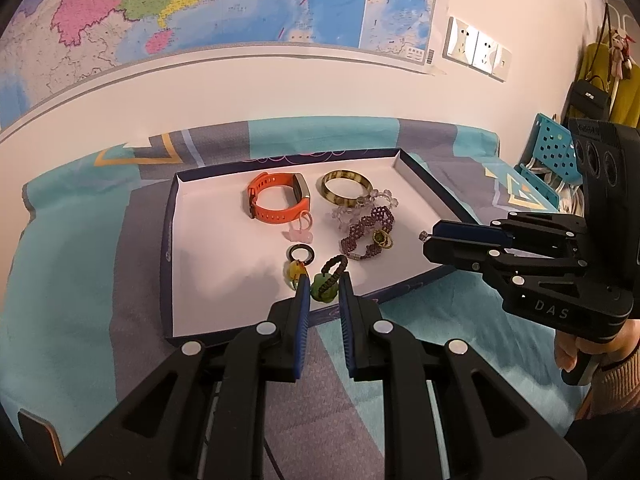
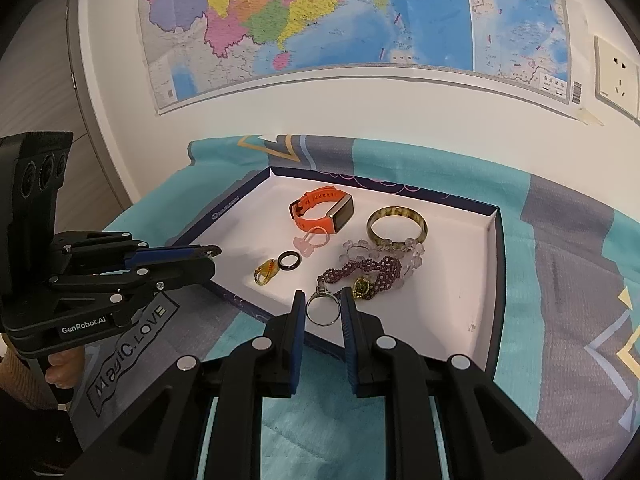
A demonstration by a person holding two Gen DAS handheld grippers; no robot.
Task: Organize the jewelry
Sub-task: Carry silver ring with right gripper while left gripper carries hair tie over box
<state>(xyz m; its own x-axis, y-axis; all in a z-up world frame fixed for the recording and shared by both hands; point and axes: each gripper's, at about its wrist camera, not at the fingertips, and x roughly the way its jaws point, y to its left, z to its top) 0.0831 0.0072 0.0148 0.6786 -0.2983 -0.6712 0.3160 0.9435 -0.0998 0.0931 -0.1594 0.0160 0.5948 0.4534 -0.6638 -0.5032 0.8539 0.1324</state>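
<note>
Over the tray's [image 1: 172, 216] near edge, the left hand-held gripper [image 1: 323, 286] grips a green corded charm [image 1: 326, 288] and the right hand-held gripper [image 2: 323, 307] a silver ring [image 2: 322, 310], probably for sorting.

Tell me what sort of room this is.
Probably a bedroom at home: a printed bedspread under the jewelry tray, a large wall map above it, and handbags and a yellow garment hanging in the corner.

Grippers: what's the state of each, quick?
Left gripper: closed on green pendant.
Right gripper: closed on silver ring.
</note>
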